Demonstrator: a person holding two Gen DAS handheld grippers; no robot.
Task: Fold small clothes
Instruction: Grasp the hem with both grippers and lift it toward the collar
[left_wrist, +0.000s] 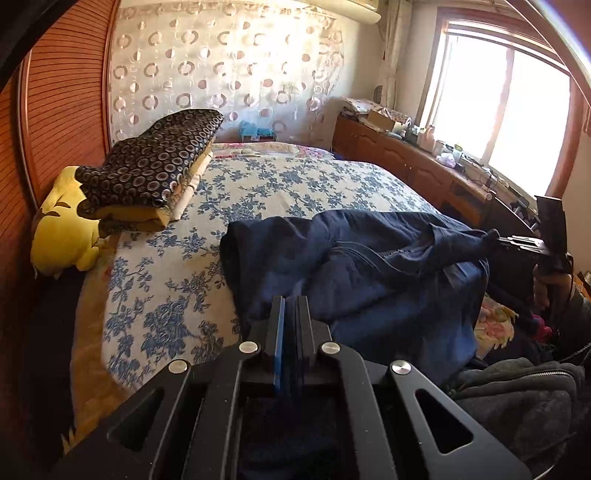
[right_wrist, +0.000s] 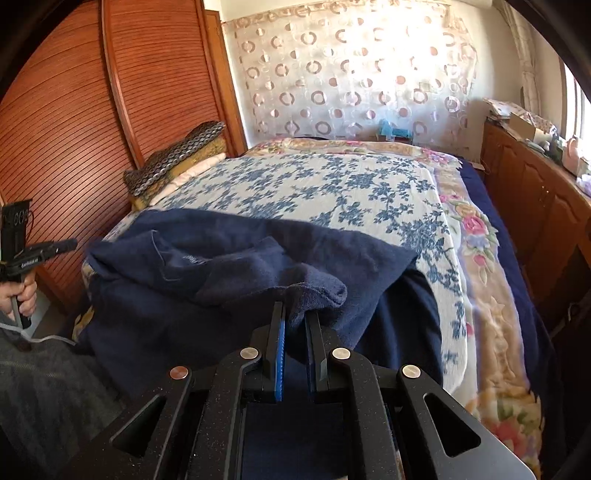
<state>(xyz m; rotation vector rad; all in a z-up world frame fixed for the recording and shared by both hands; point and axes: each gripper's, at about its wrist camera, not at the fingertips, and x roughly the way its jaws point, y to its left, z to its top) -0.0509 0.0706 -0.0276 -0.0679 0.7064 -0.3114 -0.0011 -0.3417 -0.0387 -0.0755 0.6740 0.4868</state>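
Note:
A navy garment lies crumpled across the near part of the flowered bed and hangs over its near edge. My left gripper is shut at the garment's left part, with navy cloth between its fingers and below them. My right gripper is shut on a bunched fold of the navy garment. In the left wrist view the right gripper pulls the cloth to a point at the far right. In the right wrist view the left gripper shows at the far left, with a hand on its handle.
The bed cover is white with blue flowers. Folded bedding and a yellow plush toy sit at the bed's left, by a wooden slatted wardrobe. A cluttered wooden cabinet runs under the window on the right. Grey clothing is near.

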